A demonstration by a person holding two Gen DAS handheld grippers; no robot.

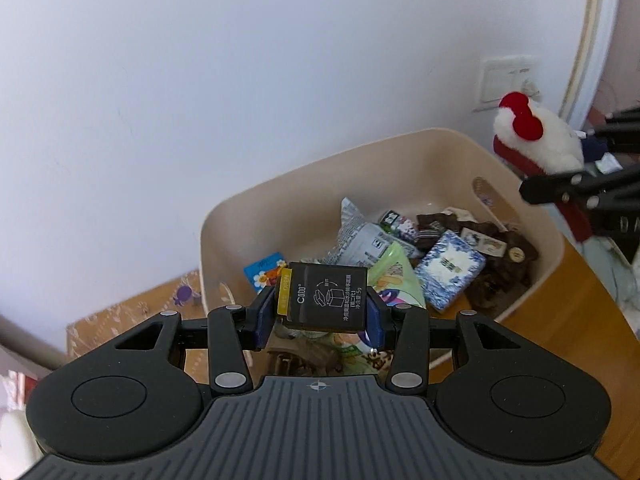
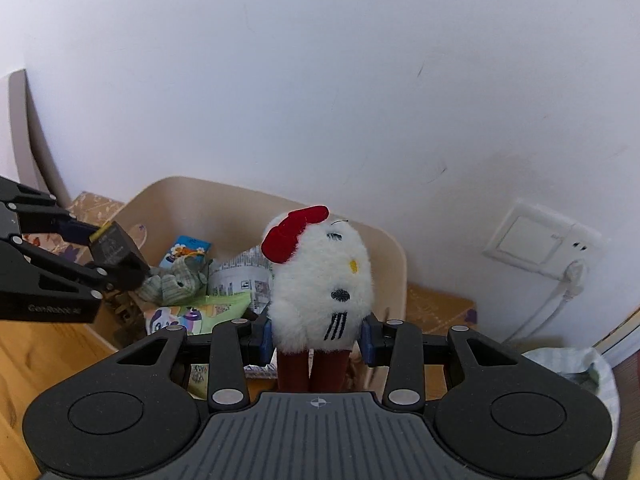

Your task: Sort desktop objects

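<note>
Left gripper [image 1: 322,316]: blue pads pressed flat against the two sides of a small black box [image 1: 326,296]. The box is rigid, rectangular and matte, with white printing and a yellow strip along one edge. It is held above the near end of the beige bin [image 1: 280,200].

Right gripper [image 2: 316,338]: pads pinching the lower part of a white plush toy [image 2: 320,276]. The toy is fluffy and rounded, with a red felt bow on top, stitched black features, a yellow nose and dark red legs hanging below the pads. It hangs in front of the bin's right-hand side in the right wrist view.

Bin: smooth moulded plastic, rounded corners, an oval handle slot in one wall. It stands against a white wall on a wooden tabletop [image 1: 560,320]. Contents are heaped and touching: a blue-and-white patterned tissue pack [image 1: 450,276], a crinkled grey foil pouch [image 1: 360,236], a glossy light-green packet [image 1: 394,276], a blue card with flowers [image 1: 264,270], and dark brown wrappers [image 1: 500,264] at the right end.

Wall fitting: a white socket plate [image 2: 536,244] with a plug and white cable.
</note>
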